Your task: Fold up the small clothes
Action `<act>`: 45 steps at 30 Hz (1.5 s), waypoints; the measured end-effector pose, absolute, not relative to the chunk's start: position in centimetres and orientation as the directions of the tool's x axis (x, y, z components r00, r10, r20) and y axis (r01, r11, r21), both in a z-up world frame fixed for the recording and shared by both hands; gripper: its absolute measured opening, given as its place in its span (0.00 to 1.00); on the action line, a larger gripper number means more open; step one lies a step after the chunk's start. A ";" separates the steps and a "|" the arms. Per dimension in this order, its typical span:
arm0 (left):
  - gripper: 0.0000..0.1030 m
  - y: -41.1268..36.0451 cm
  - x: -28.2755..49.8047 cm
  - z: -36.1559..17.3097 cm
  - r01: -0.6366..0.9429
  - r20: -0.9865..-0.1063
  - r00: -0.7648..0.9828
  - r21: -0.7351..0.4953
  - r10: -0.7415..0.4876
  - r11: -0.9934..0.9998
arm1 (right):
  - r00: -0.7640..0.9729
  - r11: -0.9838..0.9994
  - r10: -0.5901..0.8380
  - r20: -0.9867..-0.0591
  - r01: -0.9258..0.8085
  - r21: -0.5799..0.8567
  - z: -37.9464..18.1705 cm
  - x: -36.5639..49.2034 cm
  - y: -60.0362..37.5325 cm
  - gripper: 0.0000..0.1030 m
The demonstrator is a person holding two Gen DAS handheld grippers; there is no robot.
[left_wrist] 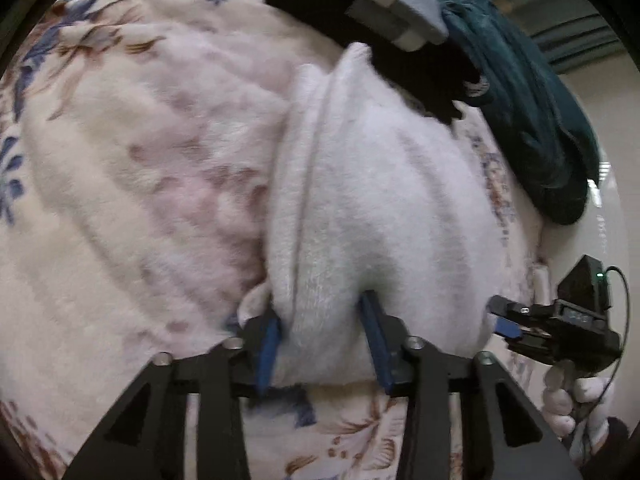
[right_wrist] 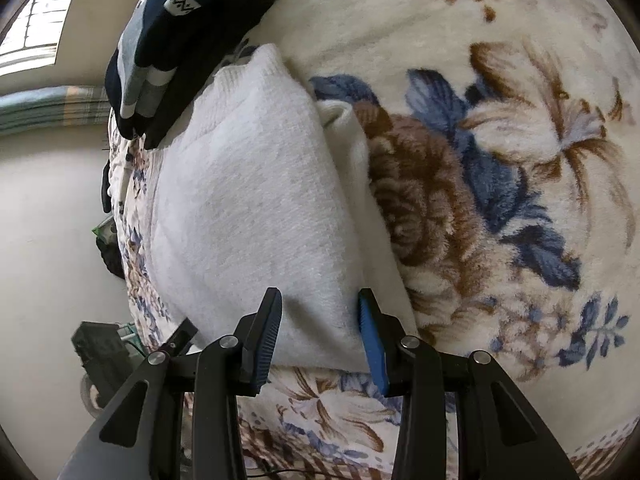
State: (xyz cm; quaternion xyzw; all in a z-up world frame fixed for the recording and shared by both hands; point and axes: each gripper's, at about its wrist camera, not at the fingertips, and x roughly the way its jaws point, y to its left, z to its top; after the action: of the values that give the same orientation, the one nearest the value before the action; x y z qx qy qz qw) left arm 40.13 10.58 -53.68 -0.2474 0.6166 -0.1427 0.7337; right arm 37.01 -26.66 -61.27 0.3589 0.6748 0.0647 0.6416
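Observation:
A white fuzzy garment (left_wrist: 380, 200) lies folded on a floral blanket (left_wrist: 140, 180), one long crease running down its left side. My left gripper (left_wrist: 322, 340) is shut on its near edge, the cloth bunched between the blue pads. In the left wrist view my right gripper (left_wrist: 506, 322) bites the garment's right corner, held by a gloved hand (left_wrist: 568, 396). The right wrist view shows the same garment (right_wrist: 248, 200) with my right gripper (right_wrist: 320, 332) shut on its near edge. A second layer peeks out on its right.
A stack of dark and striped folded clothes (left_wrist: 340, 4) (right_wrist: 180, 40) sits just beyond the garment's far end. A teal garment (left_wrist: 532, 120) hangs over the bed's right edge. The blanket (right_wrist: 500, 160) spreads wide to the right; the floor (right_wrist: 48, 220) lies past the bed's edge.

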 end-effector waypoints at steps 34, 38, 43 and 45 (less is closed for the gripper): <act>0.15 9.6 52.5 -53.3 -0.017 -0.762 0.221 -0.627 -0.609 0.779 | 0.293 0.741 0.475 -0.830 0.375 0.557 -59.5 46.5 -28.8 0.07; 0.15 9.5 52.1 -51.4 0.030 -0.558 0.248 -0.813 -0.792 0.582 | 0.358 0.704 0.495 -0.791 0.368 0.607 -57.1 45.3 -29.7 0.07; 0.16 12.2 53.1 -57.4 -0.223 -0.502 0.241 -0.862 -0.831 0.456 | 0.332 0.715 0.477 -0.814 0.392 0.579 -57.5 45.2 -30.3 0.07; 0.23 14.6 53.2 -59.5 -0.346 -0.545 0.255 -0.823 -0.799 0.451 | 0.294 0.737 0.451 -0.843 0.410 0.537 -58.3 45.5 -30.4 0.09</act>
State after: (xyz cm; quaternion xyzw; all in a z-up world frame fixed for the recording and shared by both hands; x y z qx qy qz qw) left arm 53.18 14.57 -59.52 -0.4913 0.5826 -0.1821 0.6214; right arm 45.54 -30.40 -58.32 0.3625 0.5939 0.0141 0.7181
